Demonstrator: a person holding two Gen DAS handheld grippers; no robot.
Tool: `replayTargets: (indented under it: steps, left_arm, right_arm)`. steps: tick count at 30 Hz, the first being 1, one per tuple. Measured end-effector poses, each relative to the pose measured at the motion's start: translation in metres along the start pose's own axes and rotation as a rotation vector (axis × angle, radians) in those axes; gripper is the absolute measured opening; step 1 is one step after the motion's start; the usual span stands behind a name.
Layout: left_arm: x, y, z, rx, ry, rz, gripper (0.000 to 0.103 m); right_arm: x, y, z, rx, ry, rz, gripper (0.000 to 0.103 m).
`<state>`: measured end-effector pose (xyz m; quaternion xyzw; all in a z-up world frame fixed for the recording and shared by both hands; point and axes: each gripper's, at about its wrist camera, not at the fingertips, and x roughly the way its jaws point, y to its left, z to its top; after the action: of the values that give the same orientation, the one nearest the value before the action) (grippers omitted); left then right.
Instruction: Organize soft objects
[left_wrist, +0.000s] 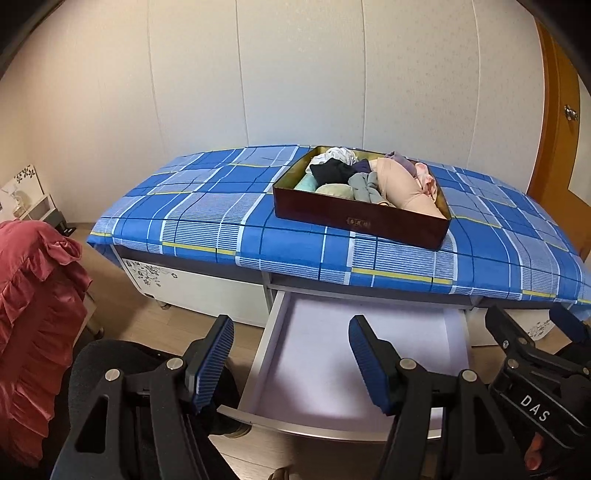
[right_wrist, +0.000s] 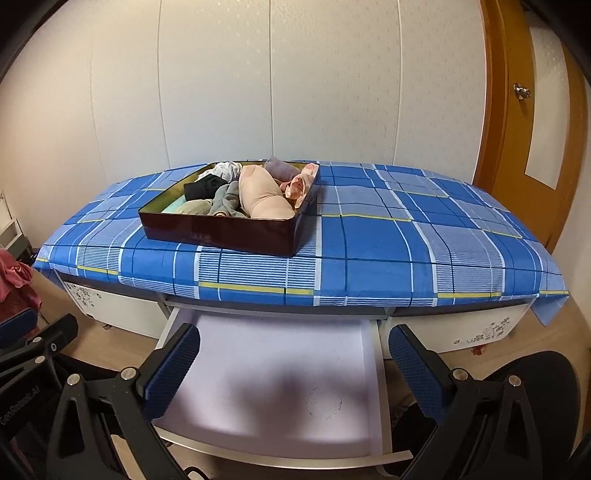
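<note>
Folded garments (left_wrist: 364, 177) fill dark box (left_wrist: 354, 221), apparently.

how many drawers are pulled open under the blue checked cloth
1: the open drawer, pulled out below the cloth's front edge, in front of both grippers. The fronts beside it look closed; others may be hidden.

Each black-framed gripper (left_wrist: 291, 363) has ribbed blue pads, silver pivot screws, and one (left_wrist: 532, 339) bears white "DAS" lettering.
</note>
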<state>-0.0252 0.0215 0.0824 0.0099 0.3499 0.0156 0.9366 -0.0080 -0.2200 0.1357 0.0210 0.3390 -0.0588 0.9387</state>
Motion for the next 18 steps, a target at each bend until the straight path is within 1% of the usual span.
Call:
replayTargets:
  steps: [8,12,18]
  left_arm:
    - [0.0000,-0.0015,0.0001,0.010,0.004,0.000,0.065]
    - [0.0019,-0.0037,0.0000,0.023,0.016,-0.007,0.065]
    - [0.0005,-0.0046,-0.0005,0.024,0.014,-0.018,0.065]
  right_arm:
    - [-0.0013,0.0031,-0.0001,-0.012,-0.006,0.003,0.103]
    - [-0.0001,0.0032,-0.0007,-0.013,0.000,0.000,0.103]
    - [0.0016,0.0018,-0.0015,-0.009,0.009,-0.001,0.103]
